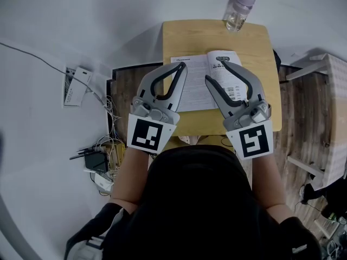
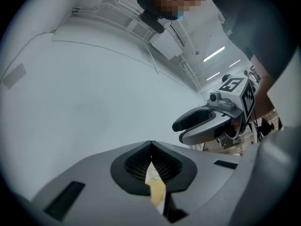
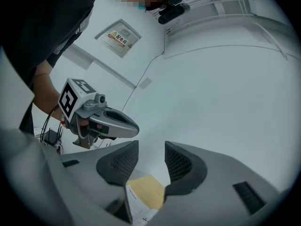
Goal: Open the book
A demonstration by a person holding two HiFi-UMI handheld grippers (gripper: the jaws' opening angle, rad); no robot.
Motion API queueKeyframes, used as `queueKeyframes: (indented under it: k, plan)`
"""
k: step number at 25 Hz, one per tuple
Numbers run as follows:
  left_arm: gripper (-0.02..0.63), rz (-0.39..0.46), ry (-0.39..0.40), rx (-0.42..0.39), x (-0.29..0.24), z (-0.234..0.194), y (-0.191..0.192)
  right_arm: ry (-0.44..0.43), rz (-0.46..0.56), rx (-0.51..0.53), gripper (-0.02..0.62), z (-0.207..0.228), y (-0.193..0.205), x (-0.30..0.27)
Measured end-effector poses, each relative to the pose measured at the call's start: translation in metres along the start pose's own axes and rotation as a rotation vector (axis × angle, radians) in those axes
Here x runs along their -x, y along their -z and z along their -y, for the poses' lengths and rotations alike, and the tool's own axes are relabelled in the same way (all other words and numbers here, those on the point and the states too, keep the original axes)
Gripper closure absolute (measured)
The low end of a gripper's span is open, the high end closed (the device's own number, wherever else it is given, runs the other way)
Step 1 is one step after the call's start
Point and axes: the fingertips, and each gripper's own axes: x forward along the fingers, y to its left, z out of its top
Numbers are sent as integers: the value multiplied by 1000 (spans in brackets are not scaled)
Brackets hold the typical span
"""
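1. Thin white printed paper booklet (image 1: 195, 91): it lies flat at the middle of the small light-wood square counter (image 1: 184, 37). It is already spread open with its pages up. Its left page ends just beside the counter's left edge.
2. Handling (judgement): the booklet looks light and limp, with thin pages that crease or tear easily. Smooth paper is likely to slide on the wood. The best hold is a free outer page edge or corner, never the centre fold, while the other claw pins the opposite page.
3. Left claw (image 1: 181, 69): the jaws meet at the tips with nothing between them (image 2: 150, 145). It is poised above the left page. No view shows whether it touches the page.
4. Right claw (image 1: 214, 69): the jaws stand narrowly apart and hold nothing (image 3: 151, 157). It sits over the right page close to the fold. A page edge and bare counter show through the gap.
5. Clear plastic bottle with lilac cap (image 1: 238, 10): it stands upright at the counter's far edge, toward the far right corner, well apart from the booklet.
6. Open room: a bare strip runs along the far edge and a narrower one along the right edge. The left edge leaves almost no margin, so a page pushed leftward would overhang.
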Motion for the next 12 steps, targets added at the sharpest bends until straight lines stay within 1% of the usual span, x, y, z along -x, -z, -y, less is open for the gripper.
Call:
queueKeyframes:
  k: [6, 12]
  plan:
    - [595, 6, 3, -14, 5, -2, -5, -21, 23, 7, 411, -9, -7, -6]
    - [595, 5, 18, -14, 7, 1, -4, -41, 8, -18, 412, -12, -4, -10]
